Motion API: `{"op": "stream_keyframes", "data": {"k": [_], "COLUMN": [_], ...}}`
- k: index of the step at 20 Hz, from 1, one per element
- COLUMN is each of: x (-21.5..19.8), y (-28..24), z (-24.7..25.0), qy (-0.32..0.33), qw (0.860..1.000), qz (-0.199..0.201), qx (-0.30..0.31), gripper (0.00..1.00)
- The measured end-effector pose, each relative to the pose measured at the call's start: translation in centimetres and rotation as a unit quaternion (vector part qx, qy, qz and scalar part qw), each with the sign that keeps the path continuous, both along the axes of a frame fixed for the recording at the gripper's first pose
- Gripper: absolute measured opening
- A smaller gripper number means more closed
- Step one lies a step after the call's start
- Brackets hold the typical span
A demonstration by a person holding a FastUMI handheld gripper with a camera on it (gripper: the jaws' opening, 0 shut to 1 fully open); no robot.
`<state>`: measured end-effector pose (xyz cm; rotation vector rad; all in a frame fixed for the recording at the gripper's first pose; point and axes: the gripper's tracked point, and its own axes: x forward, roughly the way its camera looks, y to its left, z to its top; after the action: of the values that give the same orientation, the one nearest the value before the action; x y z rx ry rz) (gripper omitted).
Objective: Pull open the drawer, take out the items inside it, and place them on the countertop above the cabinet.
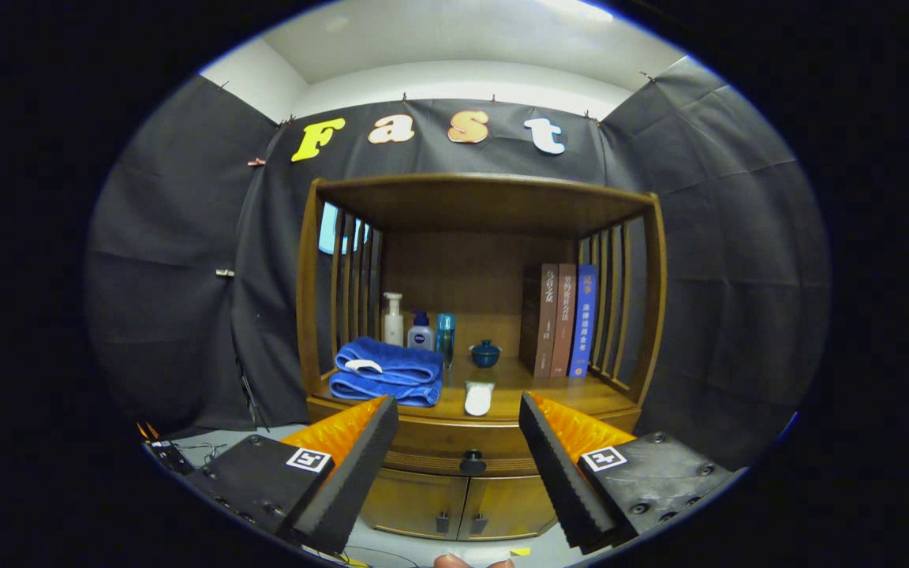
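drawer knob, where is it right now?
In the gripper view the drawer knob sits centred on the closed drawer front, below the countertop and above the two cabinet doors, between and just beyond the open gripper fingers.

Gripper (458, 465) fingers spread; clear path to drawer knob (472, 460); countertop (581, 392) middle crowded.

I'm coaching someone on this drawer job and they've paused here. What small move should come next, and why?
Probably ease the gripper forward and slightly down toward the drawer knob. The drawer looks shut, the fingers stand open and apart, and the knob sits between them but beyond their tips, so nothing is gripped yet.
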<state>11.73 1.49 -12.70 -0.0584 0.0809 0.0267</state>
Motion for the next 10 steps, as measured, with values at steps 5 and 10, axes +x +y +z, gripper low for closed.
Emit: {"op": "stream_keyframes", "data": {"k": [5,10], "x": [-4.9,-9.1], "y": [0.3,0.1], "z": [5.3,9.0], "qy": [0.007,-0.001], "qw": [1.000,1.000], "qz": [0.001,0.001], "qx": [0.010,0.030], "gripper": [0.99,0.99]}}
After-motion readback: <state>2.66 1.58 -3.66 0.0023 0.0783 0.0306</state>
